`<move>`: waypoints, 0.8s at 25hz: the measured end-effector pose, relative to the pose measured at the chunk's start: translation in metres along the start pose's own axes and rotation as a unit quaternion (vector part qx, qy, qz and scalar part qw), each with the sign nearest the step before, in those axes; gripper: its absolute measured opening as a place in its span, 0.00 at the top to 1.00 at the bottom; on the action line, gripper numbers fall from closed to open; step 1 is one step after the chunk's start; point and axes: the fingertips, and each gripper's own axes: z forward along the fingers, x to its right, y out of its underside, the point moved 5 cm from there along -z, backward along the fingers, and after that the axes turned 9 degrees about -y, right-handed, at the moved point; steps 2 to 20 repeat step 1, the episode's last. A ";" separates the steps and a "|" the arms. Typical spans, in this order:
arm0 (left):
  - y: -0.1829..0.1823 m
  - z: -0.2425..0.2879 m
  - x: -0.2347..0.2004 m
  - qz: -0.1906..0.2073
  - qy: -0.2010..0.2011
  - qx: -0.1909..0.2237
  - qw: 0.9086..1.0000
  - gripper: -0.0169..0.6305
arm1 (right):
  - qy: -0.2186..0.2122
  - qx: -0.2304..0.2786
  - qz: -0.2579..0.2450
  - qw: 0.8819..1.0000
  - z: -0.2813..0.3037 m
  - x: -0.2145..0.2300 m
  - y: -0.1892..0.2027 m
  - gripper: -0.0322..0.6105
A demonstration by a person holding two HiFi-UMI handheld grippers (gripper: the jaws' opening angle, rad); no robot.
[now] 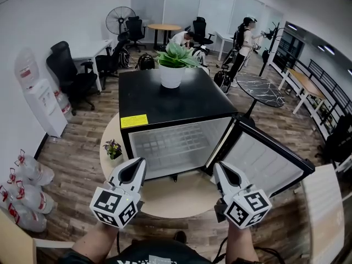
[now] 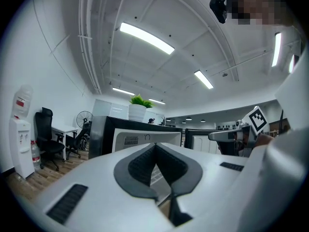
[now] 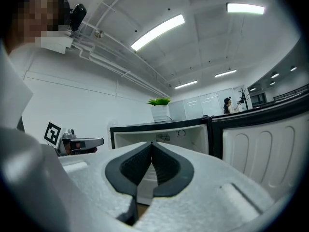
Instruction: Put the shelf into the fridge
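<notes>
A black mini fridge (image 1: pixel 170 106) stands on a round wooden table (image 1: pixel 165 199), its door (image 1: pixel 267 161) swung open to the right. A faint white wire grid, apparently the shelf (image 1: pixel 176 147), shows inside the white cavity. My left gripper (image 1: pixel 135 166) hovers just before the cavity's lower left, shut and empty. My right gripper (image 1: pixel 221 168) hovers near the hinge side, also shut with nothing in it. The left gripper view has the left gripper (image 2: pixel 155 147) closed, facing the fridge (image 2: pixel 140 138). The right gripper view has the right gripper (image 3: pixel 151 145) closed before the fridge (image 3: pixel 166 135) and door (image 3: pixel 270 149).
A large potted plant (image 1: pixel 171 65) sits on the fridge top. A small plant (image 1: pixel 113 148) stands on the table left of the fridge. A water dispenser (image 1: pixel 47 106), bagged bottles (image 1: pixel 25 194) and office chairs (image 1: pixel 69 73) line the left. People are at the back.
</notes>
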 end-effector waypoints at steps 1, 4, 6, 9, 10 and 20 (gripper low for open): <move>0.000 0.000 0.000 -0.003 0.000 0.000 1.000 0.97 | 0.002 0.000 0.001 1.000 0.000 0.000 0.000 0.94; 0.000 0.000 0.000 -0.003 0.000 0.000 1.000 0.97 | 0.002 0.000 0.001 1.000 0.000 0.000 0.000 0.94; 0.000 0.000 0.000 -0.003 0.000 0.000 1.000 0.97 | 0.002 0.000 0.001 1.000 0.000 0.000 0.000 0.94; 0.000 0.000 0.000 -0.003 0.000 0.000 1.000 0.97 | 0.002 0.000 0.001 1.000 0.000 0.000 0.000 0.94; 0.000 0.000 0.000 -0.003 0.000 0.000 1.000 0.97 | 0.002 0.000 0.001 1.000 0.000 0.000 0.000 0.94; 0.000 0.000 0.000 -0.003 0.000 0.000 1.000 0.97 | 0.002 0.000 0.001 1.000 0.000 0.000 0.000 0.94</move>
